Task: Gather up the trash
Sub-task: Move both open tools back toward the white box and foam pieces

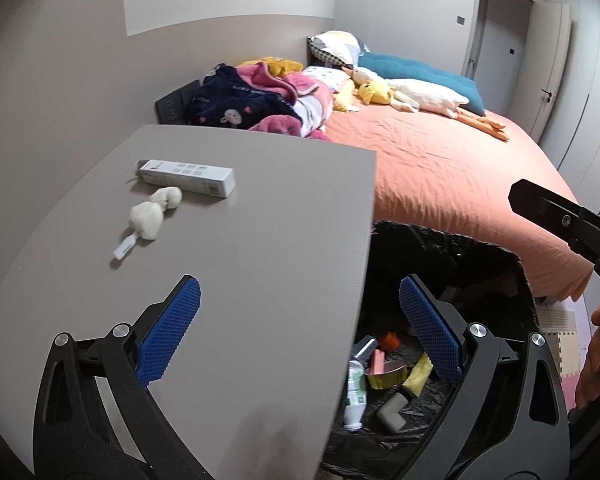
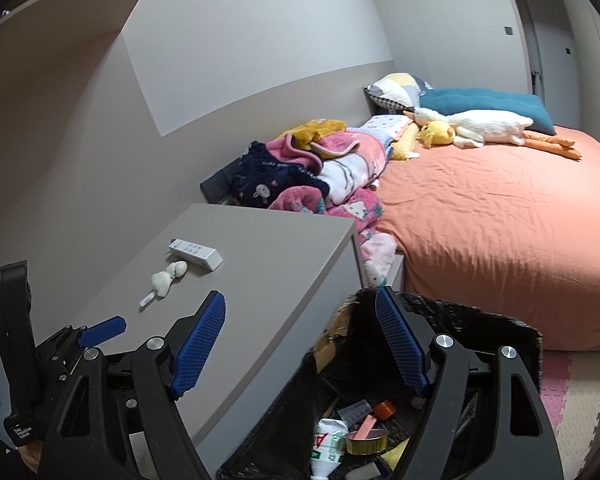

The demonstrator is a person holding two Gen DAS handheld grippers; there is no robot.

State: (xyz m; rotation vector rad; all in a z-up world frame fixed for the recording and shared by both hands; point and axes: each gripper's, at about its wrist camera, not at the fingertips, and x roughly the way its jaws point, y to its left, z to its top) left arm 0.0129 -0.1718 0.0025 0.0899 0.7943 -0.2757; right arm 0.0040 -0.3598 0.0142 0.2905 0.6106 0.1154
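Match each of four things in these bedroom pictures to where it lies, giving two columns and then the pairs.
Things:
1. white box
2. crushed plastic bottle
3. plush goose
4. foam mat

Places:
A. on the orange bed
B. on the floor
C. on the grey tabletop
D. inside the black-lined bin

Pairs: 1-C, 2-D, 3-A, 4-B

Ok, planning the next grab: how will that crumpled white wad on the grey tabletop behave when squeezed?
The crumpled white wad looks like soft tissue, so it likely compresses and weighs little. Its two lumps join at a twisted neck, so it may flop. Lying on the grey tabletop, it probably won't roll.
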